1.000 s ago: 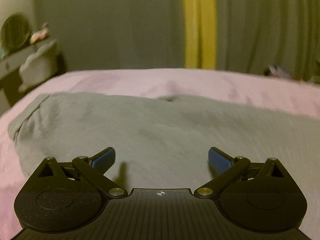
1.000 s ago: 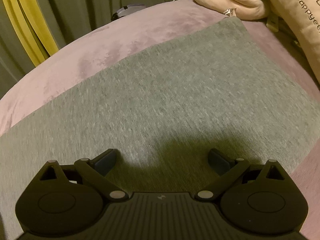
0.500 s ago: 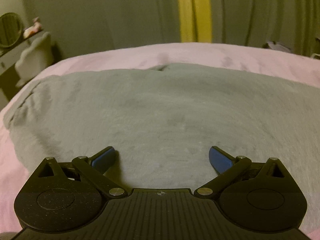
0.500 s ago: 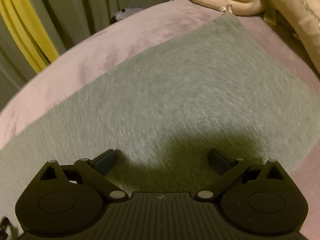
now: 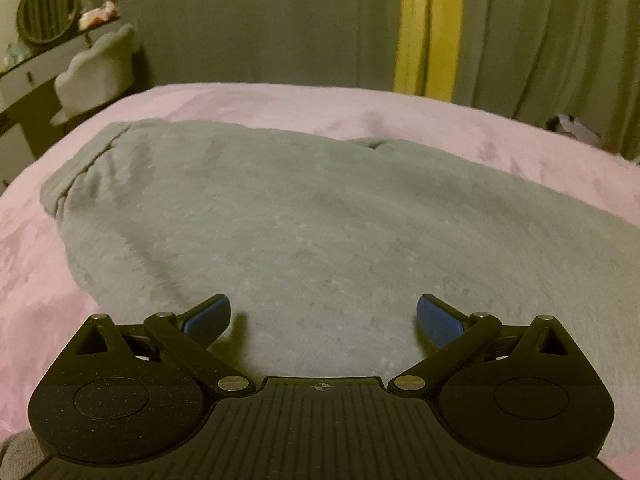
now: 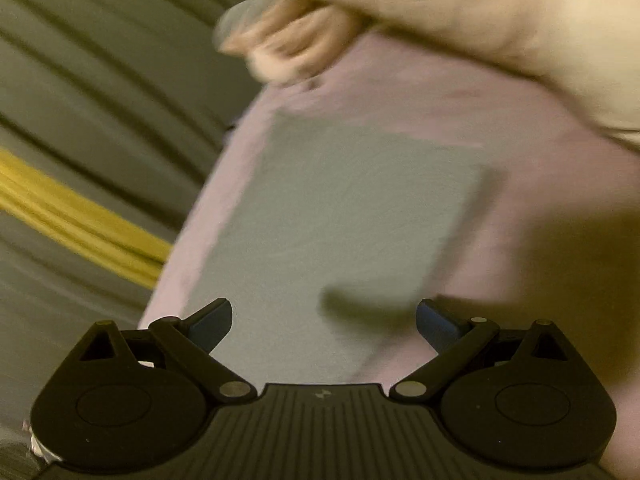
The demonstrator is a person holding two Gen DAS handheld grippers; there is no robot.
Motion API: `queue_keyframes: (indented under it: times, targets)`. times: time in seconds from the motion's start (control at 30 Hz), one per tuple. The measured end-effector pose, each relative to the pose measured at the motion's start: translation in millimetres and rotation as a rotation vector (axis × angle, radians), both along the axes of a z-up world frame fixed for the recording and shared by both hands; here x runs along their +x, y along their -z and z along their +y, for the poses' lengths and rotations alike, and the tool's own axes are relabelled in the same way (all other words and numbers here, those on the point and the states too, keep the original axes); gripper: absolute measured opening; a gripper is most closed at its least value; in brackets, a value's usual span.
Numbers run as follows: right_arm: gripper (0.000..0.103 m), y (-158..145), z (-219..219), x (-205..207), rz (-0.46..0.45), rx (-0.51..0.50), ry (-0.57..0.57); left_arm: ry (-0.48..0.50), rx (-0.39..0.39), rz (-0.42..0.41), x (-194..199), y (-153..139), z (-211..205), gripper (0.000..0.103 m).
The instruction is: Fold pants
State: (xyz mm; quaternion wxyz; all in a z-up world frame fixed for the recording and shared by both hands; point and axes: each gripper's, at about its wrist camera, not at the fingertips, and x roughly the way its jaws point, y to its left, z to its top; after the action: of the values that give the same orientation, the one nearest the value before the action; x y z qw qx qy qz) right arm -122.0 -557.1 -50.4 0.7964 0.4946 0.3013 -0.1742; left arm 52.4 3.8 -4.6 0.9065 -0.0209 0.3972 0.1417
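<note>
Left gripper: I see my left gripper (image 5: 323,317) with its blue fingers (image 5: 208,318) spread wide and nothing between them.
Right gripper: my right gripper (image 6: 324,320) is spread wide too, and it pinches nothing.
Pants: the soft grey pants (image 5: 320,224) lie flat just ahead of my left gripper, and below it. Their stretchy top edge is ahead to the left.
Pants end: a flat grey end (image 6: 340,216) lies ahead of my right gripper. This view is blurry.
Bed: the fuzzy pink bed cover (image 5: 280,104) is under the pants on every side.
Plush: a big cream plush toy (image 6: 460,16) lies far ahead, past the pants.
</note>
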Motion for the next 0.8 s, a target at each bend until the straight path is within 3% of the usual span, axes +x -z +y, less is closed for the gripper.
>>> queue_keyframes:
  times: [0.07,0.2,0.33,0.47,0.53,0.6,0.67,0.8]
  targets:
    - [0.089,10.5,-11.0,-13.5,-0.029,0.060,0.037,0.029,0.030,0.013,2.2,2.0,-7.4,0.103]
    - [0.089,18.7,-16.1,-17.1,-0.109,0.088,0.075,0.058,0.049,0.021,-3.3,-0.7,-13.3,0.103]
    - [0.081,22.1,-22.7,-3.1,-0.132,0.065,0.091,0.041,-0.003,-0.011,-20.2,-13.7,-1.5,0.103]
    - [0.081,17.8,-33.0,9.2,-0.139,0.053,0.080,-0.001,-0.070,-0.091,-36.7,-27.6,16.0,0.103]
    - [0.075,17.4,-36.0,15.3,-0.134,0.035,0.072,-0.029,-0.099,-0.106,-36.1,-27.1,22.3,0.103]
    - [0.055,21.4,-41.9,19.4,-0.119,0.034,0.079,-0.057,-0.113,-0.085,-30.2,-22.2,25.0,0.103]
    - [0.042,27.6,-47.5,19.4,-0.112,0.050,0.095,-0.074,-0.116,-0.062,-23.9,-15.7,25.0,0.103]
    - [0.040,29.9,-48.5,19.1,-0.123,0.043,0.081,-0.064,-0.088,-0.034,-16.7,-8.4,20.1,0.103]
